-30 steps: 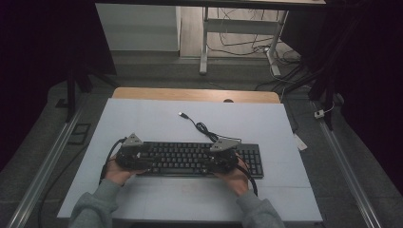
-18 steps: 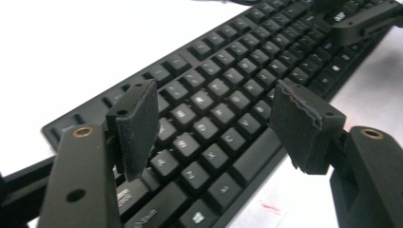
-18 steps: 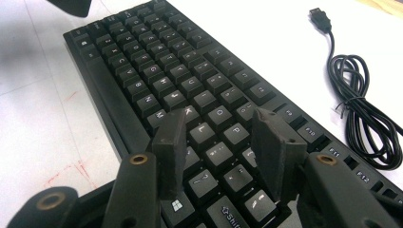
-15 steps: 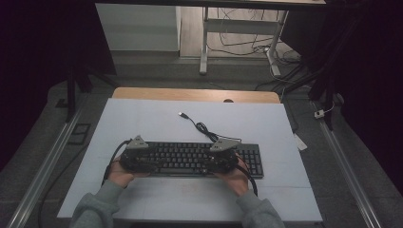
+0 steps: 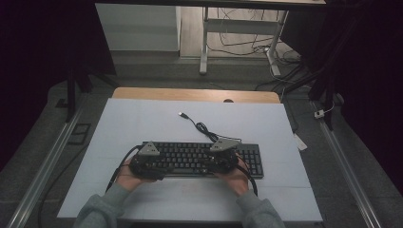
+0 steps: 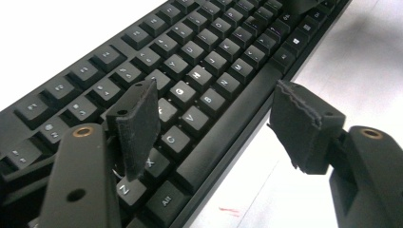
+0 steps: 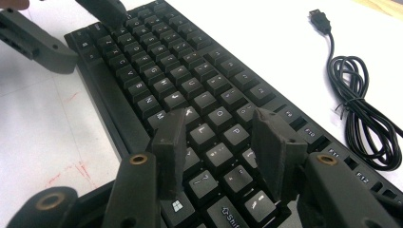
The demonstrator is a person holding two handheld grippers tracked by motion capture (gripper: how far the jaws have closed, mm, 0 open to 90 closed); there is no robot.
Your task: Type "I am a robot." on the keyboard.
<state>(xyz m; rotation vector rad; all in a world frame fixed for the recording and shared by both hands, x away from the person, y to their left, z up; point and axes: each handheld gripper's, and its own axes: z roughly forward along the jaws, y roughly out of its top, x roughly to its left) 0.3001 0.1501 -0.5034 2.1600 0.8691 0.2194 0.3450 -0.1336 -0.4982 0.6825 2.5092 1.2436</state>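
Left gripper [image 6: 214, 128]: I hold it wide open, empty, straddling the keyboard's [image 6: 199, 71] front edge to grasp it.
Right gripper [image 7: 223, 156]: open, empty, poised over keys.

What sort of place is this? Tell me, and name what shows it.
Probably a lab or workshop recording station, not a home desk. A black keyboard lies on a white-covered table, metal rails run along the floor beside it, and loose cables trail under a bench behind.
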